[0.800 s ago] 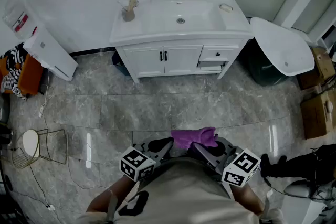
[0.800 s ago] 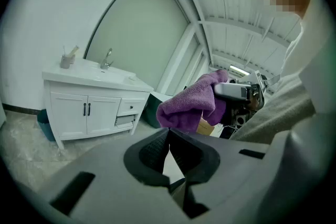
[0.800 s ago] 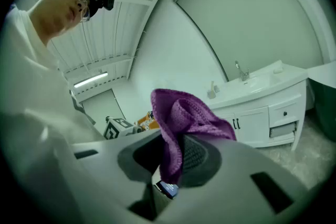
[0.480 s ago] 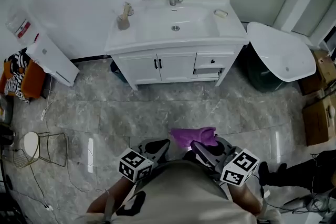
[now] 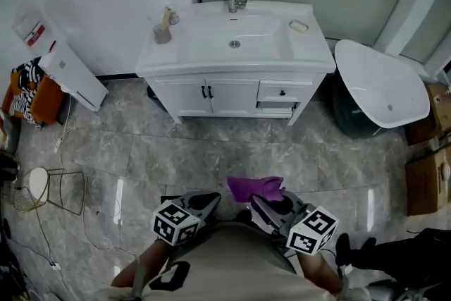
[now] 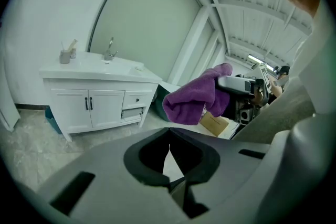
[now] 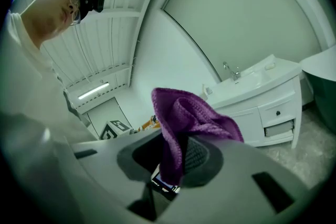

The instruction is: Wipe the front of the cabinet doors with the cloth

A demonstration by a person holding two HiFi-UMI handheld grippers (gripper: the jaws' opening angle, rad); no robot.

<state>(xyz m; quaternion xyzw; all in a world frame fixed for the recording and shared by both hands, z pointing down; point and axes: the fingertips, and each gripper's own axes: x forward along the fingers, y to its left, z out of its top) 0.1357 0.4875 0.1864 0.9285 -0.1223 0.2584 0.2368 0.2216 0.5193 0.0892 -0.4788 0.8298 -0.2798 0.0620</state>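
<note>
A: If we go from the left, what does the left gripper (image 5: pixel 201 202) do?

B: Its jaws are pressed together and nothing is between them. It hangs low, close to the person, and takes no part.

A: And the doors (image 5: pixel 204 96)?

B: They are well apart from both grippers, across a wide piece of floor (image 5: pixel 211 151). Both are shut. I cannot tell from here if they are dirty or clean.

A: Where is the cloth (image 5: pixel 255 187)?

B: Just right of the middle, purple, pinched in the jaws of the right gripper (image 5: pixel 271 204). A bunch of it stands up above them. It touches no door.

A: So how much is done?

B: I judge that only the taking of the cloth is done. The walk to the doors and all the wiping are left.
</note>
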